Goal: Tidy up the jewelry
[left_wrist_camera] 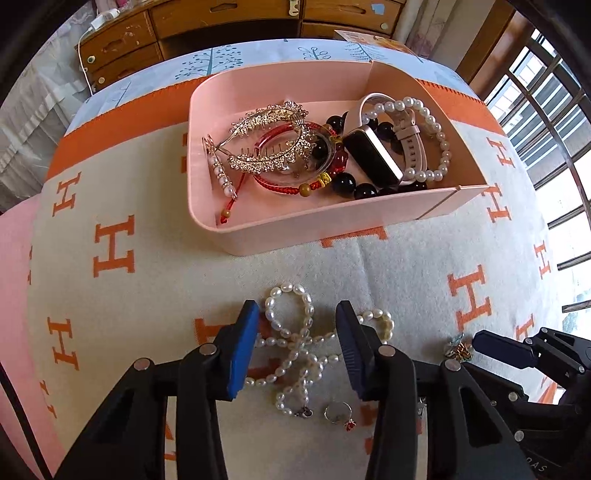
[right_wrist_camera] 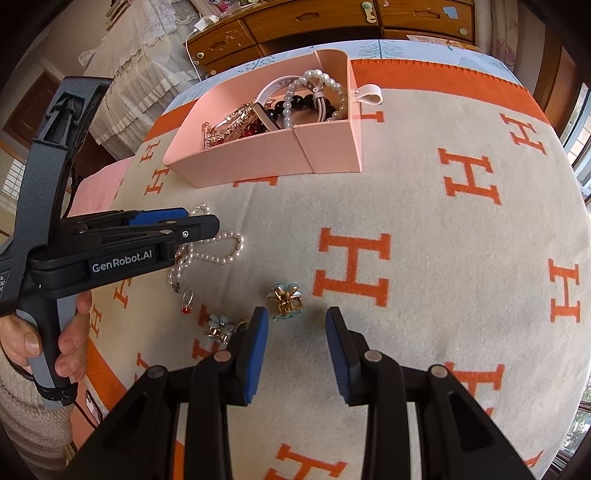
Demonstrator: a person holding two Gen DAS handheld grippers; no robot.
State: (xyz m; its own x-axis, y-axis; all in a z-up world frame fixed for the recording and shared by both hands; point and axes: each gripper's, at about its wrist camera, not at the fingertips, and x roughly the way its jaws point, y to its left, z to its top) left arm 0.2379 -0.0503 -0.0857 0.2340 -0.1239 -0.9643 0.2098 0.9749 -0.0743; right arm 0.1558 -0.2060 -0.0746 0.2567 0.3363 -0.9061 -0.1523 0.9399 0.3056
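Observation:
A pink box on the blanket holds several pieces: a gold hair clip, red bracelets, black beads, a pearl bracelet and a pink watch. A tangled pearl necklace lies in front of it. My left gripper is open and hovers right over the necklace, fingers on either side. A ring lies beside the necklace. My right gripper is open just in front of a gold and teal claw clip. A blue flower clip lies to its left.
An orange and cream blanket with H letters covers the table. A wooden drawer unit stands beyond the far edge. Window bars are at the right. A hand holds the left gripper's handle.

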